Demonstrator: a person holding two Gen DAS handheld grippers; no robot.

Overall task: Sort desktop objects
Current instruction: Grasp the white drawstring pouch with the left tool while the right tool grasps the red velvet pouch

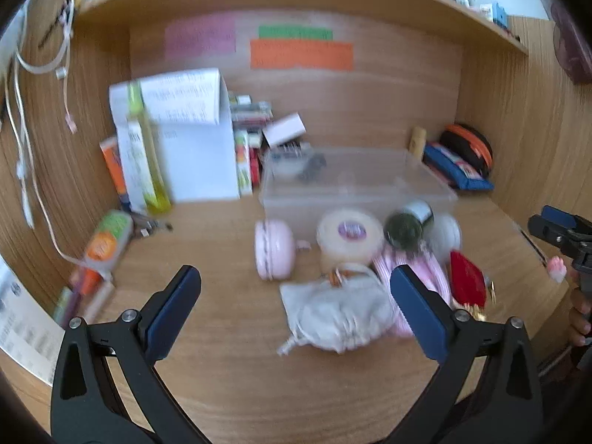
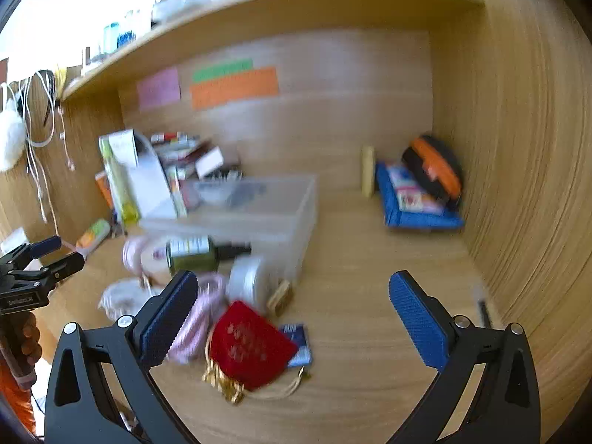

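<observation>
Both grippers are seen held above a cluttered wooden bench point(image 1: 229, 370), their blue-padded jaws spread wide with nothing pinched between them. Between the jaws of the left gripper point(image 1: 296, 288) a grey drawstring pouch point(image 1: 333, 314) is framed, lying just inside the right-hand jaw. Beyond the jaws, a pink round case point(image 1: 272, 249), a roll of tape point(image 1: 349, 235), a dark green bottle point(image 1: 407, 225) lying on its side and a white jar point(image 1: 446, 235) are lined up against the front wall of a clear plastic bin point(image 1: 355, 188). Past the right-hand jaw a red pouch point(image 1: 467, 279) is seen, partly behind pink striped cloth point(image 1: 425, 262).

Between the jaws of the right gripper point(image 2: 292, 296), close to the left-hand jaw, the red pouch point(image 2: 249, 344) with its gold cord is seen resting on a small blue card point(image 2: 299, 344). Bare bench lies before the right-hand jaw. Far ahead of that jaw, a blue packet point(image 2: 418, 207) and a black-and-orange case point(image 2: 433, 174) are propped in the corner. Both views are blurred.
</observation>
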